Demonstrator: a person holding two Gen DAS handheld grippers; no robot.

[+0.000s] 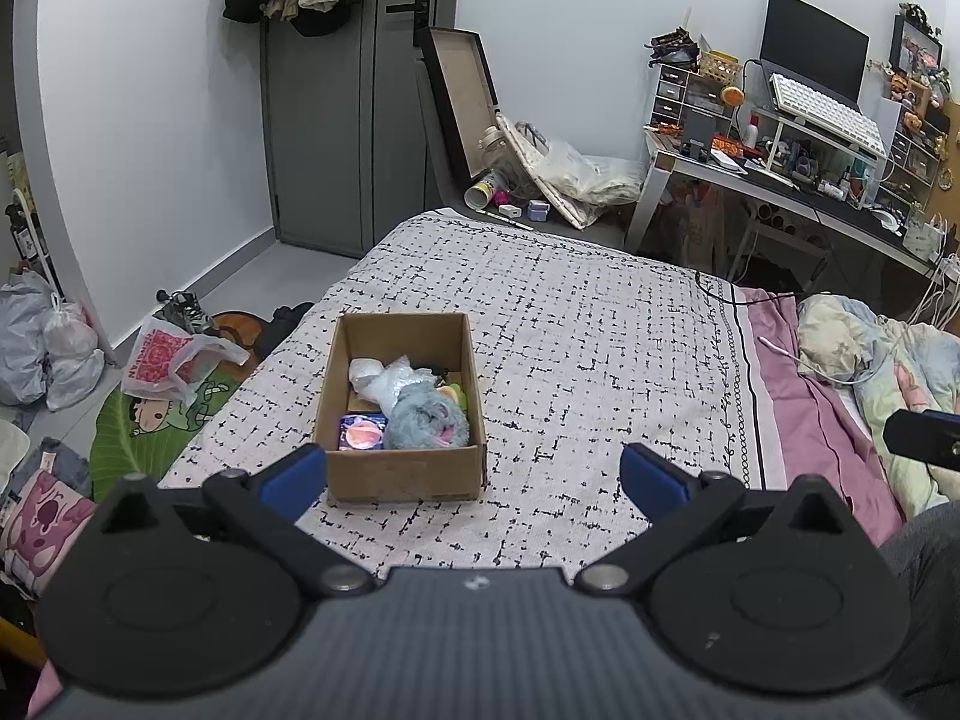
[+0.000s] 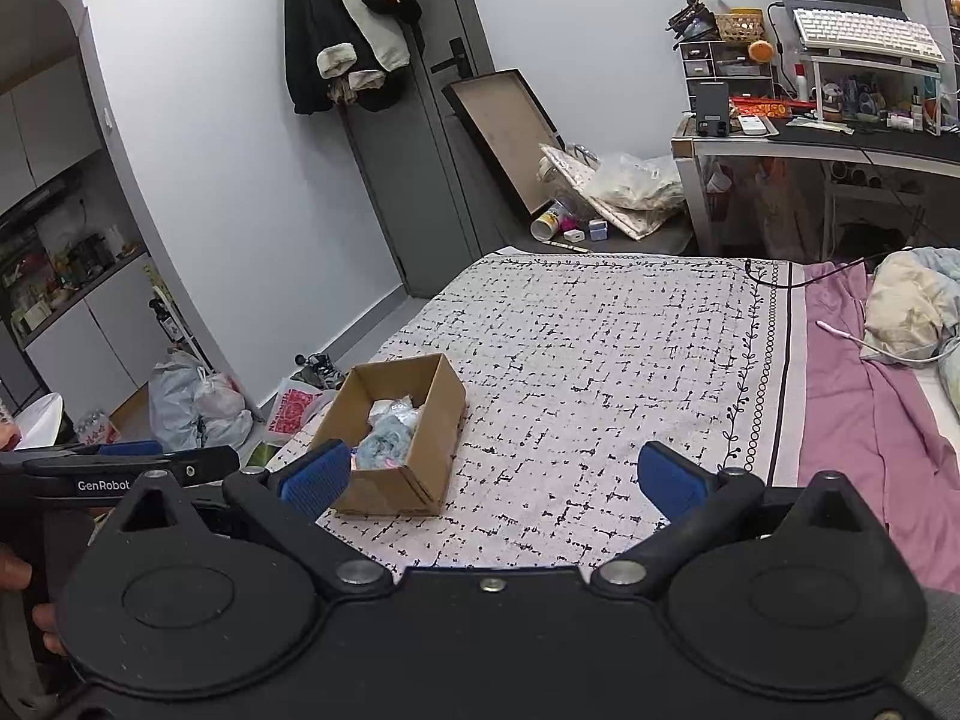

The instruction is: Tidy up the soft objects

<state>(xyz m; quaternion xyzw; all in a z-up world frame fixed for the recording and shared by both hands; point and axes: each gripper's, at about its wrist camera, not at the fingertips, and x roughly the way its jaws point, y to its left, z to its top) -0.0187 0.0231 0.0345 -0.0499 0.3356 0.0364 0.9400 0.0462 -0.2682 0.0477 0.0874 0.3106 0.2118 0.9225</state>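
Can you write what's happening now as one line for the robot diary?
left gripper: open, empty | right gripper: open, empty | cardboard box: on bed, holds blue plush

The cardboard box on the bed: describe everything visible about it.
The cardboard box is plain brown, rectangular, open-topped, and sits upright and flat on the patterned bedspread near the bed's left edge. Inside lie a grey-blue fluffy plush, crinkled clear plastic wrap and a small colourful packet. Neither hand-held gripper touches it.

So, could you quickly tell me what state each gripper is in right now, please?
Left gripper: open, holding nothing, facing the cardboard box.
Right gripper: open, holding nothing, above the bedspread.
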